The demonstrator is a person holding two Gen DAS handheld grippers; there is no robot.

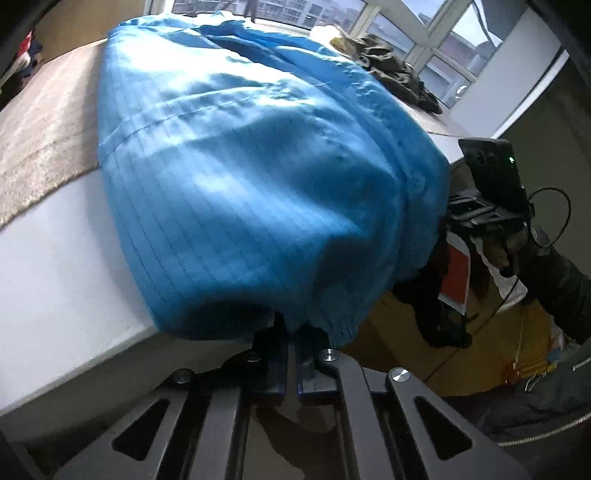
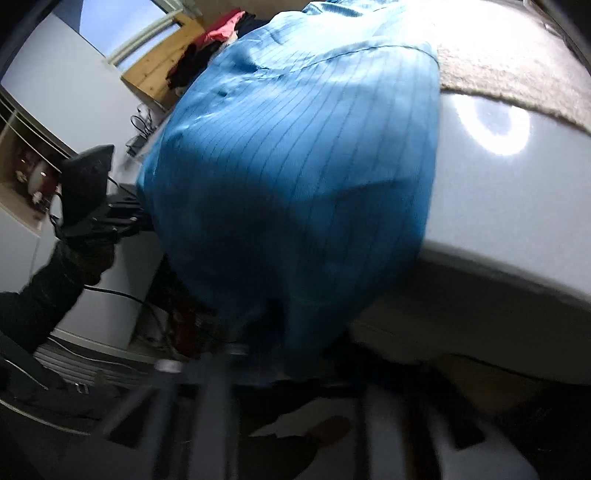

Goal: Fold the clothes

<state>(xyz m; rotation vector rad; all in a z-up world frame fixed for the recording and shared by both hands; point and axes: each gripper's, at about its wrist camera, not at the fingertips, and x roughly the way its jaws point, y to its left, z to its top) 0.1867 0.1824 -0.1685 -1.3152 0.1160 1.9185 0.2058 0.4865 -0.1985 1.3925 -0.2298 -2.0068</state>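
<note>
A blue garment (image 1: 258, 166) with thin dark stripes lies spread on the white table (image 1: 55, 277), its near hem hanging over the front edge. My left gripper (image 1: 291, 328) is shut on that hem, fingers close together with the cloth bunched at their tips. In the right wrist view the same blue garment (image 2: 295, 166) fills the middle. My right gripper (image 2: 273, 328) is blurred under the hem's other corner, shut on the cloth. The tips of both are hidden by fabric.
A beige mat (image 1: 44, 140) lies under the garment's far part. A dark olive heap of clothes (image 1: 395, 70) sits at the back by the windows. Red and dark clothes (image 2: 214, 33) lie on a wooden box. A person's dark sleeve (image 1: 561, 288) holds the right gripper's handle.
</note>
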